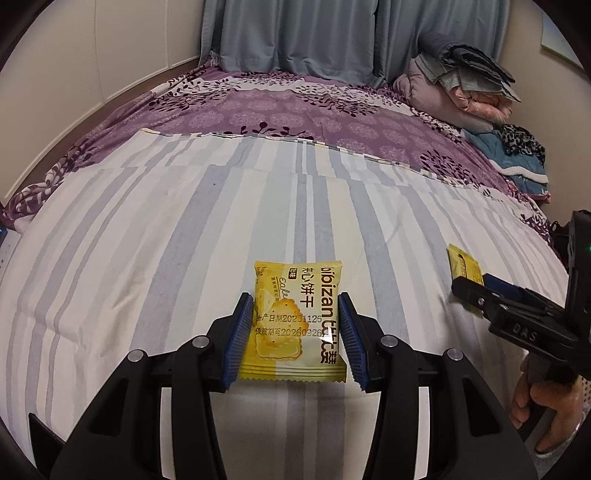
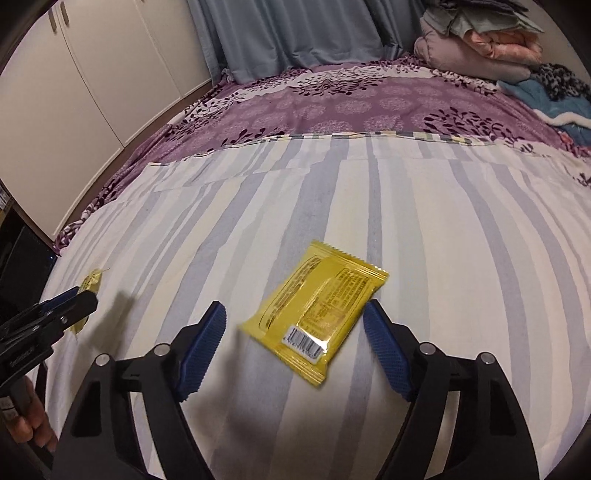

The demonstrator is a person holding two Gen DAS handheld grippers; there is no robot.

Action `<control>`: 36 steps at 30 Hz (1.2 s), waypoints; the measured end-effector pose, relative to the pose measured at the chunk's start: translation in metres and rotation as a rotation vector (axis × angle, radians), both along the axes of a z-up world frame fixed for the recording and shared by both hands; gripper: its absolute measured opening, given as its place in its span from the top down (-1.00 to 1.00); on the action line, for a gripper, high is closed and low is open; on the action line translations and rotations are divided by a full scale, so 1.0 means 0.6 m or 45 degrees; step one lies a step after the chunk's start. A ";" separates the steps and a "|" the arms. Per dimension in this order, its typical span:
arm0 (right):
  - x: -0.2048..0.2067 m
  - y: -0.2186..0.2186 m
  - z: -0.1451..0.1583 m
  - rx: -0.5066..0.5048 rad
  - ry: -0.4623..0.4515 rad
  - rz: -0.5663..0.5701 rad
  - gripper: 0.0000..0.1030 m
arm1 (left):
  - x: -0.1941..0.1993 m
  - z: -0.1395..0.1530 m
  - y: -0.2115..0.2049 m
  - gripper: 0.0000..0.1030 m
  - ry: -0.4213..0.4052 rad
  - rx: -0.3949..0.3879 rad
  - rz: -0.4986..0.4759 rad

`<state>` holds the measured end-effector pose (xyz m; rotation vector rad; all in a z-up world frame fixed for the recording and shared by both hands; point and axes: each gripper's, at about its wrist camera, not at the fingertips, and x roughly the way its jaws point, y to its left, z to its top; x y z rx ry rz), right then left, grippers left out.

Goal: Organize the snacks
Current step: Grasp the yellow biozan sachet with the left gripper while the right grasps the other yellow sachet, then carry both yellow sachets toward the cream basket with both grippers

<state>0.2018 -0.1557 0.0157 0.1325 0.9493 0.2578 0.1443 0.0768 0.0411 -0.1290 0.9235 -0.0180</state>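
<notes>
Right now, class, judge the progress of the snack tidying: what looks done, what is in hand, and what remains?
Done: nothing looks sorted yet; no container or gathered pile shows. In hand: the left tool is shut on a yellow biscuit packet. Left: the second yellow packet lies barcode-up on the striped sheet between the right tool's open pads, not gripped, and neither packet has been placed anywhere.

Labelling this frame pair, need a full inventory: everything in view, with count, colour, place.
biscuit packet: 1, yellow, printed face up, clamped in the left hand-held gripper
second packet: 1, yellow, barcode side up, on the striped cover
striped cover: 1, white and grey-blue, near half of the bed
floral sheet: 1, purple, far half
curtain: blue-grey, behind the bed
folded bedding: pile, pink and grey, far right corner
cupboard doors: cream, left wall
left hand-held gripper: shut
right hand-held gripper: open, around the second packet
</notes>
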 end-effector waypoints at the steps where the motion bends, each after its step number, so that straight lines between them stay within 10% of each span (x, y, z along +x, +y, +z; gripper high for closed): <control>1: 0.003 0.003 -0.001 -0.026 -0.004 -0.003 -0.38 | -0.001 -0.001 0.001 0.07 0.001 0.000 0.001; 8: 0.014 0.026 0.000 -0.192 -0.027 0.010 0.06 | -0.002 -0.004 0.005 0.07 0.012 -0.007 0.004; 36: -0.227 -0.135 0.137 -0.010 -0.214 -0.141 0.09 | -0.080 0.091 -0.082 0.07 -0.113 -0.008 -0.134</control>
